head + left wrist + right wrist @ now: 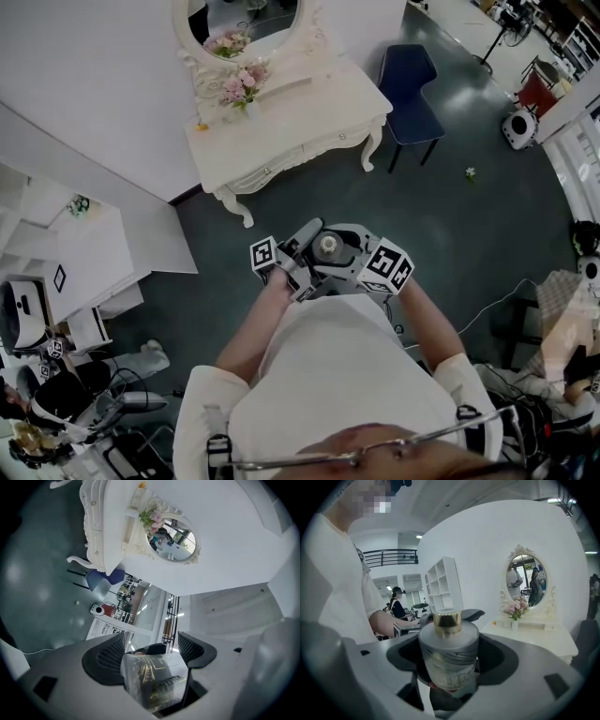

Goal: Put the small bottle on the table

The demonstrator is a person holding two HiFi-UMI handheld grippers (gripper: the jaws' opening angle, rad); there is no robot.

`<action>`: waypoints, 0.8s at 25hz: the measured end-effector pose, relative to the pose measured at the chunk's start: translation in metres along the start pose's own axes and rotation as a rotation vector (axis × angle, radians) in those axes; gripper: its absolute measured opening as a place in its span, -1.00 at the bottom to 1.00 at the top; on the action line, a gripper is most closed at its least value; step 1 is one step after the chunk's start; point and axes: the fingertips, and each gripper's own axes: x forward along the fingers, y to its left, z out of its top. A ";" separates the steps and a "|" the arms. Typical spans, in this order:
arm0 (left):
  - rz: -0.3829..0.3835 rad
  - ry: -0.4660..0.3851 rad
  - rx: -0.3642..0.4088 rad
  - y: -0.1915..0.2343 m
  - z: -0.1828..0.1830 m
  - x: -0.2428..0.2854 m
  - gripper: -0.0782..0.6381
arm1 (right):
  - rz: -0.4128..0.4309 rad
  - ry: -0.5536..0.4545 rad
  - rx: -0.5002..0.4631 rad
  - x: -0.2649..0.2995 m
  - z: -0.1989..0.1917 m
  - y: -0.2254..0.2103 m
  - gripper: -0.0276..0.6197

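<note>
The small bottle, frosted glass with a gold cap, hangs upright in front of my chest, over the dark floor. My left gripper and right gripper meet around it from either side. In the left gripper view the bottle fills the gap between the dark pads of the left gripper. The right gripper view has the bottle standing cap-up between the jaws of the right gripper. The white dressing table stands ahead, well apart from the bottle.
On the table are a pink flower vase and an oval mirror. A blue chair stands to its right. White shelves lie at the left. Cables and gear crowd the lower corners; a small white machine sits far right.
</note>
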 end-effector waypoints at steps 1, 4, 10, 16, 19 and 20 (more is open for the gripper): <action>0.001 0.001 -0.004 0.000 0.005 0.001 0.20 | -0.001 0.001 0.004 0.003 0.001 -0.004 0.15; 0.004 0.010 -0.013 -0.003 0.022 0.007 0.20 | -0.011 0.001 0.010 0.012 0.007 -0.020 0.15; 0.023 0.031 -0.030 -0.014 0.071 0.020 0.20 | -0.031 -0.001 0.033 0.041 0.024 -0.061 0.15; 0.038 0.051 -0.042 -0.026 0.133 0.028 0.20 | -0.051 0.005 0.046 0.084 0.041 -0.107 0.15; 0.050 0.064 -0.046 -0.033 0.160 0.030 0.20 | -0.066 0.011 0.050 0.104 0.050 -0.127 0.15; 0.050 0.070 -0.047 -0.036 0.168 0.031 0.20 | -0.071 0.012 0.051 0.110 0.053 -0.132 0.15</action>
